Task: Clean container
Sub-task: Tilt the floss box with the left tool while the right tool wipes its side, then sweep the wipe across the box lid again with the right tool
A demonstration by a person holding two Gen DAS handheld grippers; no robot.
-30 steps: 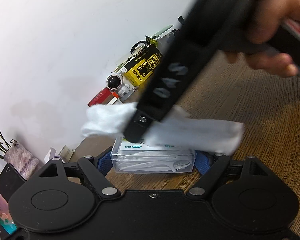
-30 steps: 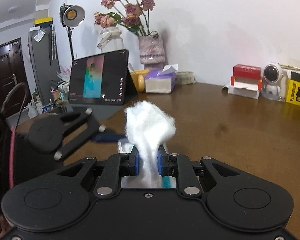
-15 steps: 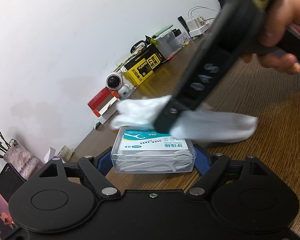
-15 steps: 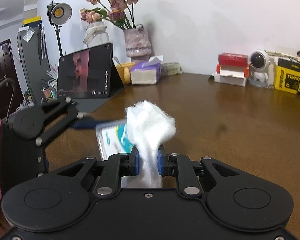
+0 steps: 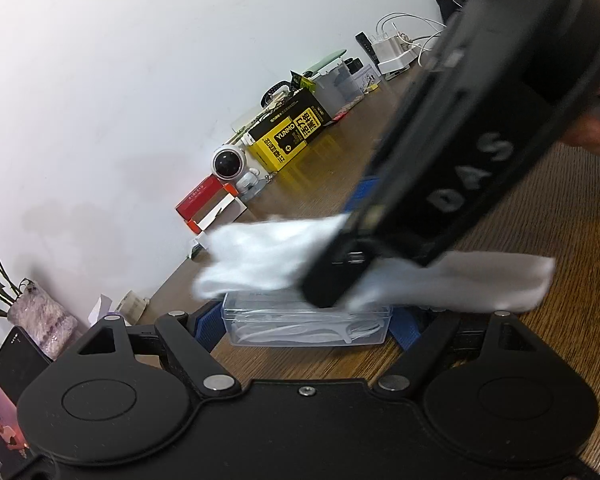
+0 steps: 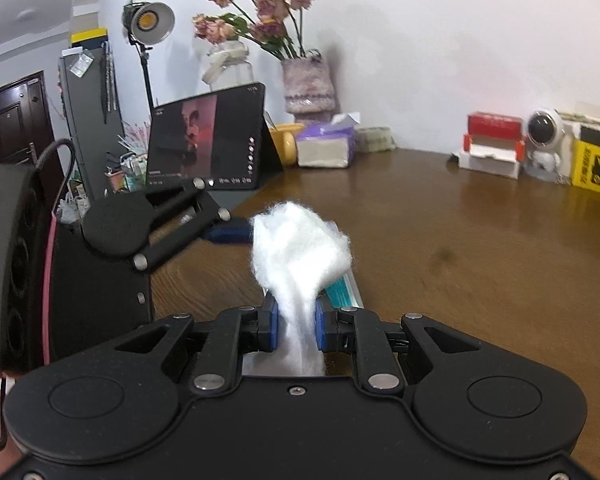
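Overhead, right tool (image 6: pixel 296 326) pinching tissue (image 6: pixel 298 252)

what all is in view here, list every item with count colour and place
container: 1, clear plastic, on the table between the left gripper's fingers
wipe: 1, white, over the container's lid
table: 1, brown wood
tablet: 1, black, propped at back left
flowers: 1 bunch, faded pink, in a vase by the wall
tissue pack: 1, purple, near the vase
astronaut figure: 1, white, by the wall
box: 1, yellow and black, beside the figure
left gripper: shut on container
right gripper: shut on wipe
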